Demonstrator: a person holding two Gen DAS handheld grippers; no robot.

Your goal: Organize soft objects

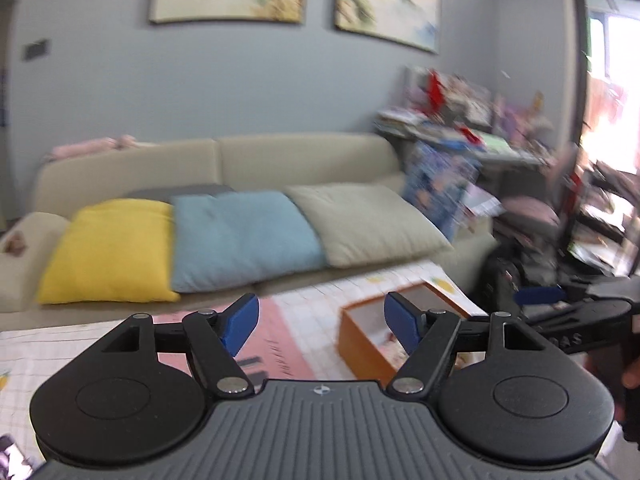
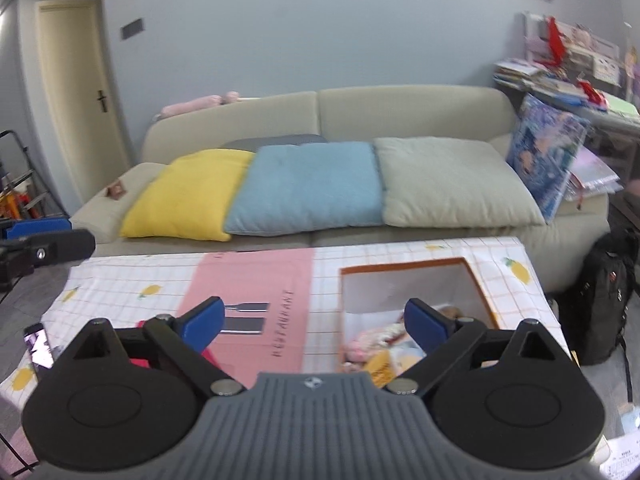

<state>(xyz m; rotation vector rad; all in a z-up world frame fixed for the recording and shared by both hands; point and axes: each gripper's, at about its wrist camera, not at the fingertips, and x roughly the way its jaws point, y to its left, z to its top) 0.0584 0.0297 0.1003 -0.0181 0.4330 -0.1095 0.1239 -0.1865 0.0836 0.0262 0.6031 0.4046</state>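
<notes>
An orange-sided box (image 2: 476, 276) with a white inside stands on the table at the right and holds several soft toys (image 2: 376, 344), pink and yellow among them. In the left wrist view the same box (image 1: 360, 340) shows between the fingers. My left gripper (image 1: 320, 326) is open above the table with nothing between its blue pads. My right gripper (image 2: 314, 326) is open too, raised over the table's near edge, its right pad over the box. Something red (image 2: 138, 362) lies under its left finger, mostly hidden.
A pink placemat (image 2: 256, 292) lies on the lemon-print tablecloth (image 2: 120, 280). A phone (image 2: 38, 346) rests at the table's left edge. Behind stands a beige sofa (image 2: 400, 108) with yellow (image 2: 188, 196), blue (image 2: 312, 188) and grey-green (image 2: 448, 180) cushions. A black backpack (image 2: 600, 300) sits on the floor at the right.
</notes>
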